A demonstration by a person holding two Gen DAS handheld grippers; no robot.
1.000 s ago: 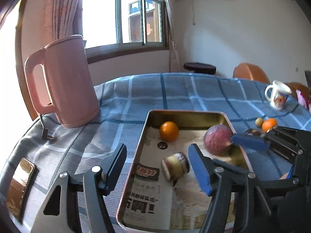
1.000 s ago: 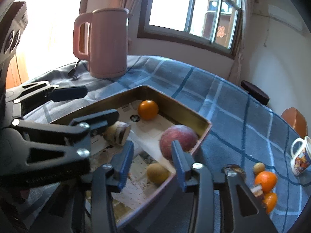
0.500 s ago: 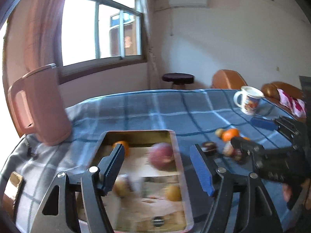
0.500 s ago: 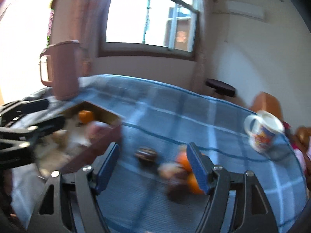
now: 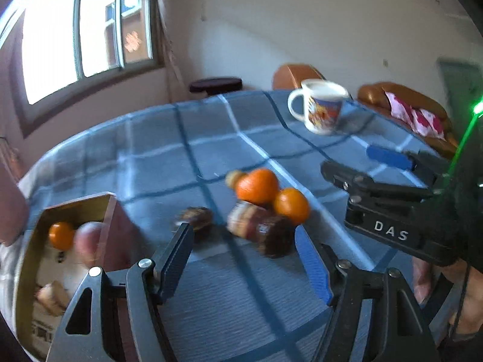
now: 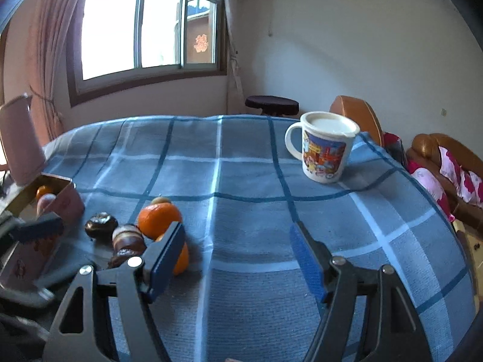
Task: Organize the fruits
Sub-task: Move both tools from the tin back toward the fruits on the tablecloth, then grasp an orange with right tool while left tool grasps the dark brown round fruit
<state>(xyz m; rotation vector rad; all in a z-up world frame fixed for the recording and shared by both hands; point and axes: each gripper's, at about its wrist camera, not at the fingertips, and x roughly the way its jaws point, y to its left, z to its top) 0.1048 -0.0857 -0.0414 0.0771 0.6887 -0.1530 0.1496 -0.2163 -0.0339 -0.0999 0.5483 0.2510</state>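
Plaid tablecloth (image 6: 241, 181), tray (image 5: 108, 211) holding orange (image 5: 61, 235), full mug (image 6: 324, 147)

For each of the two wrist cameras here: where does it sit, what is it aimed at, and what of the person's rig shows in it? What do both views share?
Left wrist view: sits on the left claw, open and empty, aimed down across the table at the loose fruit pile; the right claw and a hand show at right.
Right wrist view: sits on the right claw, open and empty, aimed at bare plaid tablecloth toward the mug; the left claw's blue pad shows at left.
Shared: fruit pile, mug, metal tray, window.
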